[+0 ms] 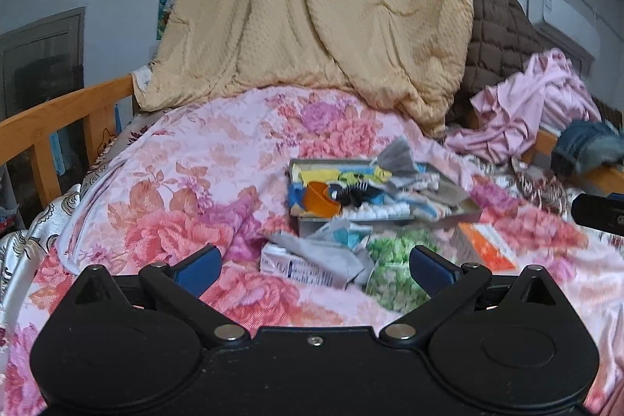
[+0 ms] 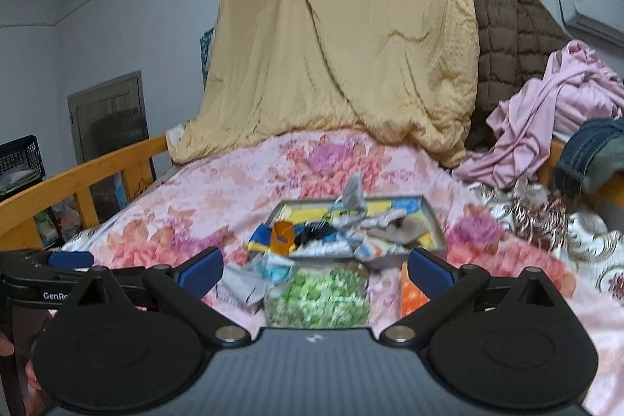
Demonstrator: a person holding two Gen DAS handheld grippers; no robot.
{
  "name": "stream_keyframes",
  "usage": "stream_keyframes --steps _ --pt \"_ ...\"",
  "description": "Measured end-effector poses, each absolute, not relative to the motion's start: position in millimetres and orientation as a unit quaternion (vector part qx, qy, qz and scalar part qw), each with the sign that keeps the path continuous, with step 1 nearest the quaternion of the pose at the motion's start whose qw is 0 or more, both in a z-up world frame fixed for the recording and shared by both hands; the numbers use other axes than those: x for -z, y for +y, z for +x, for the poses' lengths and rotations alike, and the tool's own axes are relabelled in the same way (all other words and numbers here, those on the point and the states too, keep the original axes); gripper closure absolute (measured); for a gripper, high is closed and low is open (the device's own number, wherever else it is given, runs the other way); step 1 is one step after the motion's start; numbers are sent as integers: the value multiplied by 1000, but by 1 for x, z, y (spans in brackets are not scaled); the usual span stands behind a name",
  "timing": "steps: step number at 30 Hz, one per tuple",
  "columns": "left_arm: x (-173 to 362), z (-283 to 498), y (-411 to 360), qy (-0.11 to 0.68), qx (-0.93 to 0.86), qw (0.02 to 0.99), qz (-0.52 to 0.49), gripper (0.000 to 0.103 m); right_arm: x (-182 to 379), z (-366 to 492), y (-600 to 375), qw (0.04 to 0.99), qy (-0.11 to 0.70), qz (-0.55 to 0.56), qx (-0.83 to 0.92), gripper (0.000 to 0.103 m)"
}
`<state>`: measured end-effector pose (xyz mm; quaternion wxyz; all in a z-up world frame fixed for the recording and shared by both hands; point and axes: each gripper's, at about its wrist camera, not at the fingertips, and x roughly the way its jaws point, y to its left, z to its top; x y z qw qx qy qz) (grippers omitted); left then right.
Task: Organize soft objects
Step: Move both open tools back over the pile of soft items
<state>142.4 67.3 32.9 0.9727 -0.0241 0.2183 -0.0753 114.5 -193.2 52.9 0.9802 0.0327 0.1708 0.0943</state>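
Both claws hang above the bed with jaws spread wide and nothing between them: the left claw (image 1: 314, 262) at lower centre of its view, the right claw (image 2: 315, 269) likewise in its own. The soft things sit mid-frame on the floral quilt (image 1: 187, 182): a shallow grey tray (image 1: 466, 207) heaped with small cloth pieces, a grey scrap (image 1: 394, 154) sticking up from its far rim, and an orange cup (image 1: 321, 199) at its left end. Just in front of the tray lie loose items, a green-and-white bag (image 2: 318, 299), a crumpled grey cloth (image 1: 323, 256) and an orange packet (image 1: 485, 246).

The step in hand looks like an approach to that loose pile. It would go best to pick one piece only, probably the grey cloth, come down over a raised fold, and close on the fabric alone without pinching the quilt beneath. Both views are blurred, so slowing before closing seems wise.
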Motion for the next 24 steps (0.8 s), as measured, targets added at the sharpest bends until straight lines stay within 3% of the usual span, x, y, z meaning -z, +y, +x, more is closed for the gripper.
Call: stream_keyframes --steps 17,24 --pt "-48 142 86 238 70 968 -19 1 -108 139 -154 939 324 -47 -104 0" --pt "-48 149 105 280 81 953 77 1 -131 186 -108 915 372 -93 -127 0"
